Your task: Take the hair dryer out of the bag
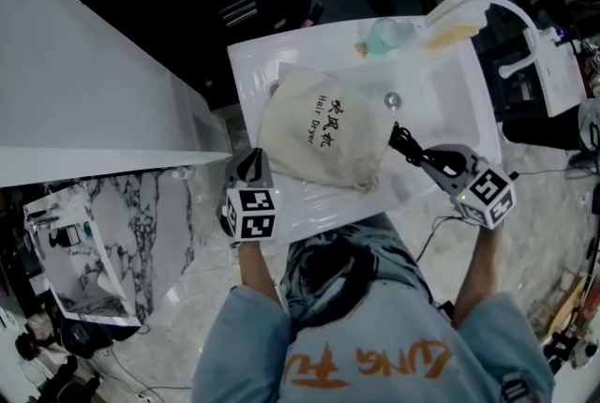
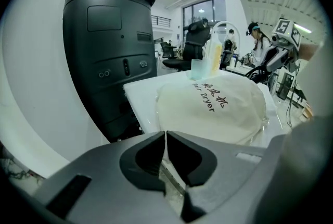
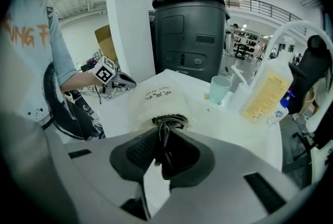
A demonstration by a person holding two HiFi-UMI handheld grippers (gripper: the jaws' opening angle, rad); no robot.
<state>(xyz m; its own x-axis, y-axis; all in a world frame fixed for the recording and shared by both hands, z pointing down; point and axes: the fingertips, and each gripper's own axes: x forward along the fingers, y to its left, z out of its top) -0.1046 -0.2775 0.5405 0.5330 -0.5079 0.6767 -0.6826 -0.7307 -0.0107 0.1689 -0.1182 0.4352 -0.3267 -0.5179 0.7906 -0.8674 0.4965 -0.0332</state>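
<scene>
bag: cream cloth drawstring bag [image 1: 319, 134] printed "hair dryer", lying bulged on the white washbasin [image 1: 450, 101] with its mouth toward the right gripper.
hair dryer: not yet out. its body is hidden inside the bag, and only its black cord [image 1: 406, 145] shows, spilling from the mouth.
left gripper [image 1: 253, 169]: jaws pressed together on a pinch of the bag's cloth at the end away from the mouth.
right gripper [image 1: 431, 157]: jaws closed narrowly on loops of the cord, just outside the mouth.
handling: the bag looks soft and limp and would likely slide with any pull unless anchored. the dryer is probably rigid, smooth and fairly heavy. the cord is floppy and pays out slack first.
where to hold: the cord serves for a start, but the handle is the safer hold once it shows.
nearby: pale green cup [image 1: 384, 37] and soap bottle [image 1: 457, 22] at the far rim, apart from the bag.
</scene>
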